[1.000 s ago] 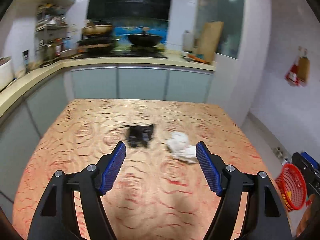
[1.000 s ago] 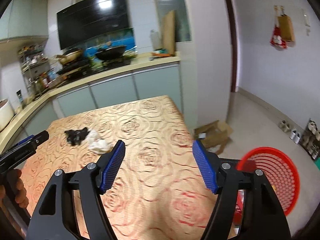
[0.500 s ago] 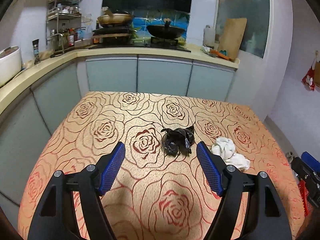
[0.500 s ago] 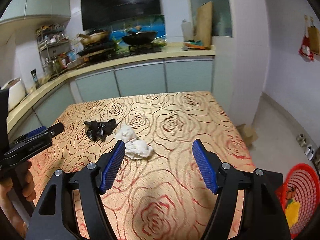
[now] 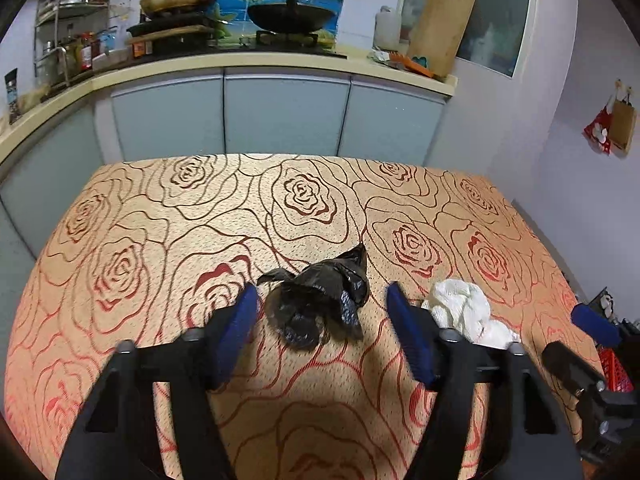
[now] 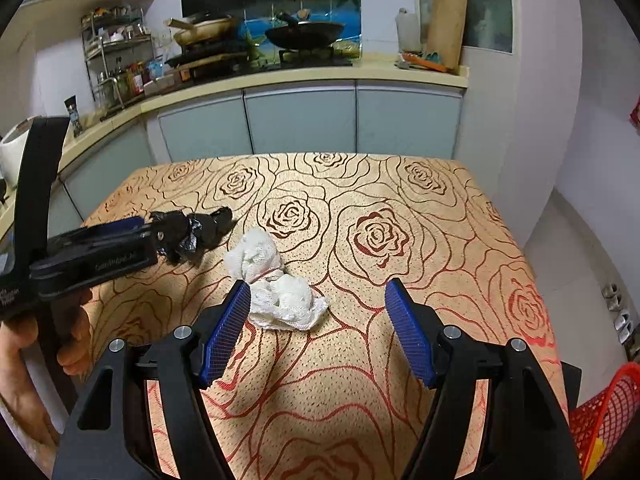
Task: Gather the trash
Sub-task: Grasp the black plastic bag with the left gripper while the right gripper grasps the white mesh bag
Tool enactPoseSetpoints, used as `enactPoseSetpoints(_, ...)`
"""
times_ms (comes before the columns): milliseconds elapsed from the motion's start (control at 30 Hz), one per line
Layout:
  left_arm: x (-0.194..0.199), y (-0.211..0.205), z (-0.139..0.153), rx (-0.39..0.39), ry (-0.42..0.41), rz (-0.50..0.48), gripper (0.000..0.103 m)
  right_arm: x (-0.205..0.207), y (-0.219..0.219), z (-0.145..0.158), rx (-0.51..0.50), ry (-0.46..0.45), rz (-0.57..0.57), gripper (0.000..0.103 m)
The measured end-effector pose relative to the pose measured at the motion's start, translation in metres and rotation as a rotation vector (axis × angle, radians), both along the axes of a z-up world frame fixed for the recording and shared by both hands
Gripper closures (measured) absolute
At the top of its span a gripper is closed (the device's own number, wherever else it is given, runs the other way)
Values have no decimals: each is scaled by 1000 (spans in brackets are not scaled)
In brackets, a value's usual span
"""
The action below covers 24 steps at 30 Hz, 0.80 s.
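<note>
A crumpled black plastic bag (image 5: 316,296) lies on the rose-patterned table (image 5: 160,240). My left gripper (image 5: 320,299) straddles it with the jaws closing; the blue pads stand just clear of the bag on both sides. To its right lies a crumpled white tissue (image 5: 464,312). In the right wrist view that tissue (image 6: 276,296) sits against the inner side of my right gripper's left finger (image 6: 228,328). The right gripper (image 6: 318,294) is open over it. There the left gripper (image 6: 120,236), held by a hand (image 6: 24,332), covers part of the black bag (image 6: 200,228).
A red mesh basket (image 6: 600,412) stands on the floor past the table's right edge. A kitchen counter (image 5: 280,64) with a wok (image 5: 292,16), pans and a cutting board runs behind the table. Pale cabinets close off the far and left sides.
Both grippers have moved forward and down towards the table. The black bag now lies between the left fingers, which stand narrower. The white tissue has come up to the right gripper's left finger.
</note>
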<state>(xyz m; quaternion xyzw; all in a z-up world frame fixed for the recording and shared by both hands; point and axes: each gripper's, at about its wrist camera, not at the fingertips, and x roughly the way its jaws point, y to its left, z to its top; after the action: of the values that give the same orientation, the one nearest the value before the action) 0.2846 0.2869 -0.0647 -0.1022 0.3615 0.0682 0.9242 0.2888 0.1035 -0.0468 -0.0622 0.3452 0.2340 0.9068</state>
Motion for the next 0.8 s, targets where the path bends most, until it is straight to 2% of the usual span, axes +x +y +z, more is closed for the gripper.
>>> enactPoseSetpoints(167,7,5,-10,-13,30,11,87,7,12,-8,-14,18,35,36)
enactPoseSetpoints(233,5,7,-11,-18,23,12,91,9,19,-12,-18,32,60,36)
enactPoseSetpoints(267,5,7,-10,-15,21,14,97,11,22,-12,-19,39,67,36)
enactPoseSetpoints(567,-4,14,0,2,-28,38,101,26,51,-28,-80,97,110,36)
enactPoseSetpoints(700,-4,14,1,8,-34,39,101,29,55,-34,-90,124,118,54)
enactPoseSetpoints(800,-4,13,2,17,-36,41,101,29,53,-34,-84,126,120,64)
